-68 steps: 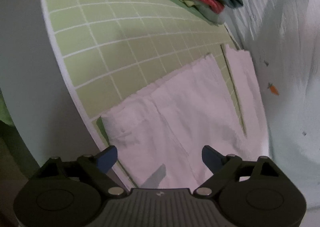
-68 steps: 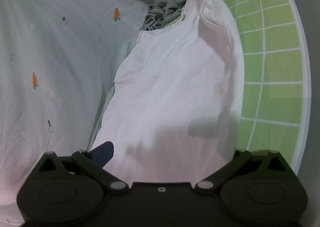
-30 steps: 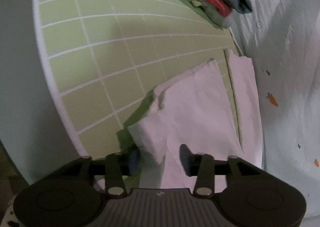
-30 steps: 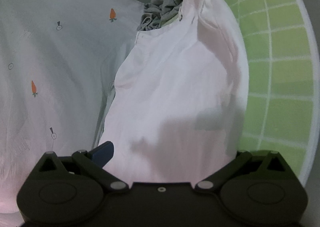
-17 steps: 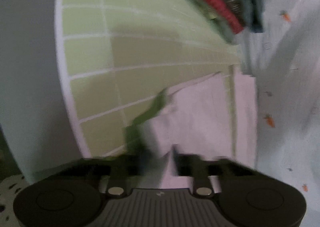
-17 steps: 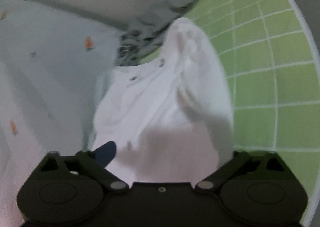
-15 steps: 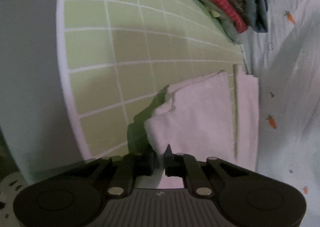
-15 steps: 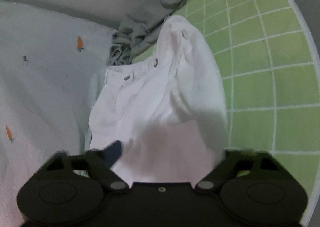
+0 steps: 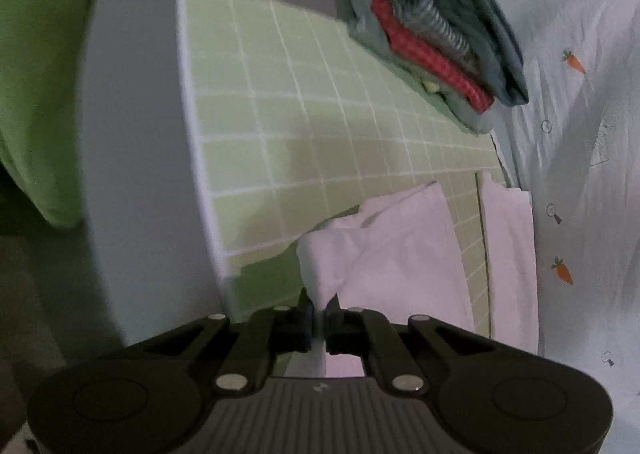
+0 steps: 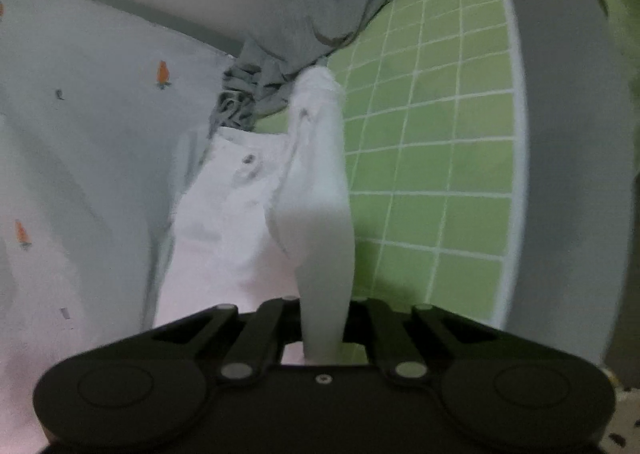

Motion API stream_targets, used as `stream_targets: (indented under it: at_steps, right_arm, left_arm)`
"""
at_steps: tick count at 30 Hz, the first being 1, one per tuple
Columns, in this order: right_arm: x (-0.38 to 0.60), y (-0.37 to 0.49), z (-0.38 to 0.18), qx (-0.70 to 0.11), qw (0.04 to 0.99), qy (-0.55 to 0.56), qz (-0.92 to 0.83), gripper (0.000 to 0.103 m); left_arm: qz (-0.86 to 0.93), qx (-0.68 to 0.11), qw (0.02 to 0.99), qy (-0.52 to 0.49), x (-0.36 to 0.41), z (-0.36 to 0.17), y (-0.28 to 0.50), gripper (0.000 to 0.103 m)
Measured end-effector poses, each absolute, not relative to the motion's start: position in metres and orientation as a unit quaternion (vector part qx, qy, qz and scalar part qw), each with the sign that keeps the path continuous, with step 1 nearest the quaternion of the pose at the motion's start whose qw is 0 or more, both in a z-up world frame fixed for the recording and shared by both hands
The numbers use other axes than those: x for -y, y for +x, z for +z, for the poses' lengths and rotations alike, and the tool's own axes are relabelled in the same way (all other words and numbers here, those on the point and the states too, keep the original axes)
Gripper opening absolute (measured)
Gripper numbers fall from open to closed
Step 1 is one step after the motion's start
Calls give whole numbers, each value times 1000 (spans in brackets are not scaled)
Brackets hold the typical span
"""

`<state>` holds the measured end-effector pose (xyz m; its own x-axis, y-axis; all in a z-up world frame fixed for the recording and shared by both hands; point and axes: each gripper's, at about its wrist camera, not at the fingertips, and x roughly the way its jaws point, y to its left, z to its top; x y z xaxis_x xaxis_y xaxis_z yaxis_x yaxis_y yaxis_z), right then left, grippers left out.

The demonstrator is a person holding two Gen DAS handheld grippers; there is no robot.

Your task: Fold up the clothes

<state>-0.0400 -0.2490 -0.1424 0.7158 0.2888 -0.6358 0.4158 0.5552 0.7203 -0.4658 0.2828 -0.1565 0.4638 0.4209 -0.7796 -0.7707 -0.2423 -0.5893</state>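
the white garment [image 9: 404, 254] lies on the green grid mat [image 9: 304, 125], along the mat's edge next to the carrot-print sheet [image 9: 580, 157]. it is soft and creased, with a couple of small dark buttons or eyelets showing on its front in the right wrist view, and one edge of it is drawn up off the mat into a tall ridge. at the other end a corner is bunched and lifted off the mat.

the left gripper [image 9: 319, 318] tilts steeply down toward the mat, jaws closed on that bunched corner. the right gripper [image 10: 325, 328] slants down too, jaws closed on the raised fold of the garment [image 10: 316, 189], which runs straight up out of them.

at the mat's far corner sits a stack of folded clothes [image 9: 432, 37], blurred. a crumpled grey garment [image 10: 288, 65] lies on the mat just past the white one. the right gripper's fingertips are hidden behind the cloth, and both views are smeared with motion.
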Motion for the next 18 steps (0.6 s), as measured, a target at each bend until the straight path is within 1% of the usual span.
stream_targets:
  at_steps: [5,8,13,18]
  right_arm:
    - [247,-65,-103,-389,828,403,-11,3]
    - [244,-67,-97,-396,831,389,-1,4]
    - [237,-47,-96,-387,818,425,6,4]
    - [221,-28,-81,-374,835,403,13,4]
  left_arm:
    - [532,-106,581,-606,-255,-123,-508,5]
    - [538,-94,592,-592,-255,-107,-506,5]
    - [531,-95,628,-561,-274,-87,-464,5]
    - [533,-109,663,-514,-301,-68,-414,5]
